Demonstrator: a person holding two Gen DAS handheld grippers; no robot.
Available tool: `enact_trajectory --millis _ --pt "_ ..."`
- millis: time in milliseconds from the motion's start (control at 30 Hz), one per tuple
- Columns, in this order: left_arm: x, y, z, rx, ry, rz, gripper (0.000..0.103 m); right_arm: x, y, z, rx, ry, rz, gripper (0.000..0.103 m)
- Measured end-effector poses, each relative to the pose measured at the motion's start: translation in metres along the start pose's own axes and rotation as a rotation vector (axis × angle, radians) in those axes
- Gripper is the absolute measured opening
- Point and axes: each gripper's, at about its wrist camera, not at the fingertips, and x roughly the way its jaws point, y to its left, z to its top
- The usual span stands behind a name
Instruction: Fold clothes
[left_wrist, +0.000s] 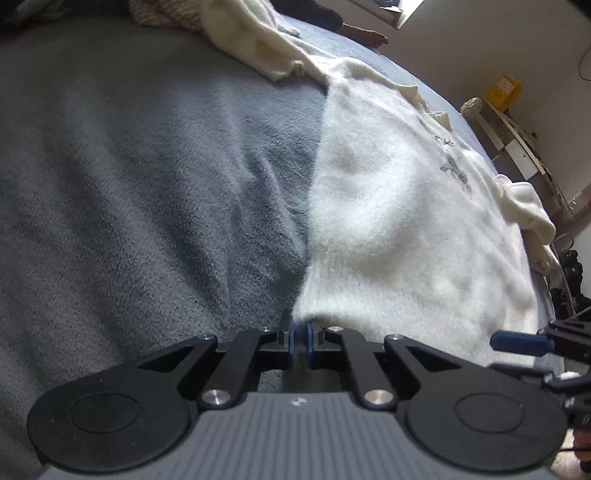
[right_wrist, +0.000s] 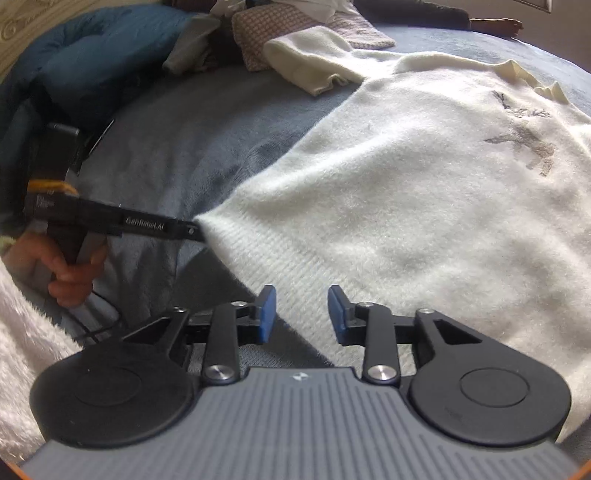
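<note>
Right hand-held gripper (right_wrist: 302, 314), nearest, hovers spread over the white sweater's (right_wrist: 406, 206) ribbed hem. Left hand-held gripper (left_wrist: 300, 341) pinches the hem's left corner. Sweater lies flat on the grey bed (left_wrist: 147, 166).

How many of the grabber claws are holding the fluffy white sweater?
1. The left gripper pinches the white sweater at its hem corner. The right gripper is open just above the hem, holding nothing.
</note>
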Motion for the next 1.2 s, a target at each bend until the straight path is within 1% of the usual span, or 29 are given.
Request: enact_trajectory --millis 33,67,133,167,200,233,267,333,433,500,533,567,633,667,700,733,800,833,867,900,933,967,1033,1100,1167,1200 --pt "0.001 0.001 0.0 -0.011 0.004 0.008 0.006 0.005 0.006 -0.003 -0.031 0.012 0.0 0.049" --pt "0.001 0.0 0.0 -0.016 0.006 0.017 0.006 0.011 0.012 -0.005 -0.06 0.017 -0.008 0.052" --pt "-0.001 -0.002 0.001 -0.024 0.008 0.026 0.006 0.026 0.021 -0.009 -0.109 0.024 -0.035 0.052" --pt "-0.001 -0.003 0.001 -0.027 0.007 0.03 0.006 0.033 0.023 -0.01 -0.127 0.03 -0.047 0.046" --pt "-0.003 -0.004 0.001 -0.024 0.002 0.033 0.006 0.04 0.024 -0.012 -0.145 0.035 -0.06 0.035" --pt "-0.005 -0.005 0.001 -0.022 -0.004 0.034 0.006 0.043 0.024 -0.011 -0.15 0.032 -0.067 0.009" --pt "-0.007 -0.006 0.001 -0.02 -0.01 0.034 0.006 0.041 0.022 -0.01 -0.14 0.019 -0.068 0.001" --pt "-0.011 -0.008 0.001 -0.016 -0.015 0.034 0.006 0.037 0.017 -0.007 -0.104 -0.01 -0.062 0.0" --pt "-0.015 -0.011 0.002 -0.015 -0.012 0.036 0.006 0.022 -0.002 0.001 0.019 -0.068 -0.033 0.0" --pt "-0.016 -0.012 0.003 -0.022 -0.009 0.031 0.006 0.017 -0.014 0.006 0.077 -0.094 -0.029 0.0" --pt "-0.016 -0.012 0.004 -0.028 -0.008 0.027 0.006 0.015 -0.017 0.008 0.086 -0.097 -0.017 0.0" --pt "-0.017 -0.011 0.005 -0.033 -0.008 0.023 0.006 0.014 -0.016 0.009 0.077 -0.095 0.004 0.002" --pt "-0.019 -0.012 0.005 -0.041 -0.014 0.015 0.006 0.014 -0.002 0.008 0.018 -0.104 0.037 0.004" --pt "-0.021 -0.013 0.005 -0.045 -0.017 0.011 0.006 0.016 0.008 0.007 -0.025 -0.102 0.048 0.01" --pt "-0.022 -0.013 0.004 -0.049 -0.02 0.007 0.006 0.021 0.019 0.006 -0.067 -0.089 0.044 0.017" --pt "-0.023 -0.013 0.004 -0.053 -0.023 0.003 0.006 0.028 0.029 0.005 -0.096 -0.076 0.027 0.026" --pt "-0.026 -0.014 0.004 -0.061 -0.029 -0.005 0.006 0.043 0.044 0.005 -0.134 -0.039 0.004 0.026" --pt "-0.027 -0.015 0.004 -0.064 -0.032 -0.008 0.006 0.053 0.044 0.005 -0.125 -0.008 0.001 0.026" --pt "-0.028 -0.015 0.004 -0.066 -0.035 -0.01 0.006 0.057 0.045 0.005 -0.124 0.0 -0.015 0.022" --pt "-0.028 -0.015 0.004 -0.059 -0.039 -0.006 0.006 0.057 0.045 0.005 -0.127 -0.011 -0.032 0.017" --pt "-0.028 -0.015 0.004 -0.052 -0.043 -0.003 0.006 0.056 0.044 0.004 -0.131 -0.021 -0.05 0.003" --pt "-0.027 -0.014 0.003 -0.047 -0.043 -0.003 0.006 0.053 0.042 0.005 -0.116 -0.038 -0.055 0.0" --pt "-0.025 -0.011 0.002 -0.045 -0.036 -0.01 0.006 0.037 0.029 0.009 -0.042 -0.083 -0.045 0.0" --pt "-0.021 -0.009 0.0 -0.037 -0.027 -0.007 0.006 0.025 0.016 0.014 0.013 -0.125 -0.057 0.0" --pt "-0.018 -0.006 -0.001 -0.039 -0.017 -0.007 0.006 0.022 0.009 0.02 0.012 -0.158 -0.108 0.0" --pt "-0.016 -0.005 0.0 -0.047 -0.013 -0.01 0.006 0.024 0.007 0.022 0.001 -0.16 -0.124 0.0"
